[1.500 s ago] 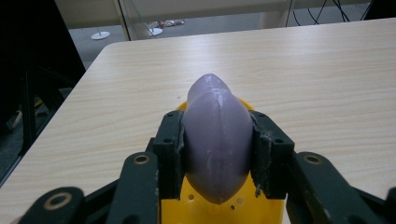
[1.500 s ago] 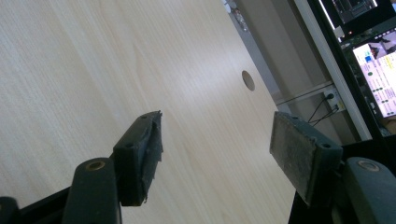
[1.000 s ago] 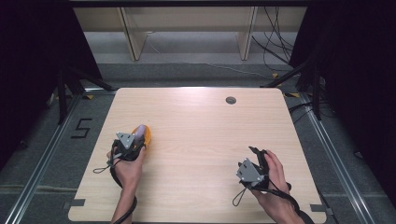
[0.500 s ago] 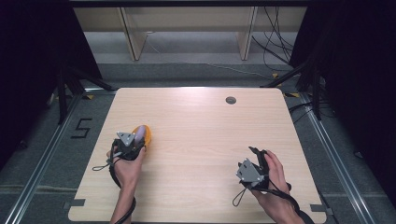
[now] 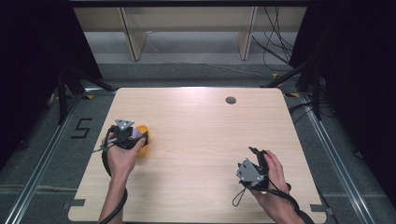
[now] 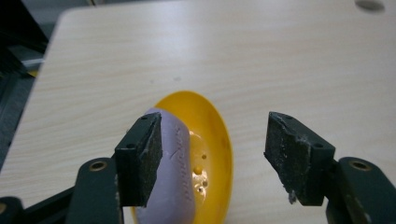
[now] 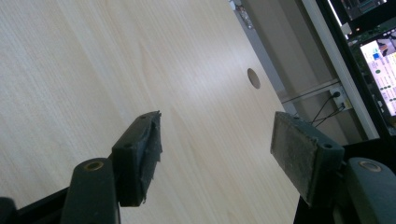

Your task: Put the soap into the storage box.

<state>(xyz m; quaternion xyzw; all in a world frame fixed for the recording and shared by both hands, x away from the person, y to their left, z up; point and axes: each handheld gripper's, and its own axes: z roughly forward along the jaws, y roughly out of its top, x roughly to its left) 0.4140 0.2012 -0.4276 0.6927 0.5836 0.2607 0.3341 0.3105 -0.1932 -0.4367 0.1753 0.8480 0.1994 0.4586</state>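
A yellow oval dish sits near the table's left edge with a lavender bar of soap lying in it. My left gripper hovers right over the dish, held in a hand. In the left gripper view its jaws stand wide open: the left one rests against the soap's side, the right one is well clear over the wood beside the dish. My right gripper is low at the front right, open, with only bare wood between its jaws.
The light wooden table has a round cable hole near its far edge, also seen as the cable hole from the right gripper. Beyond the table are shelf legs, cables on the floor and dark curtains at both sides.
My left gripper has edged slightly forward over the dish. The right gripper has hardly moved.
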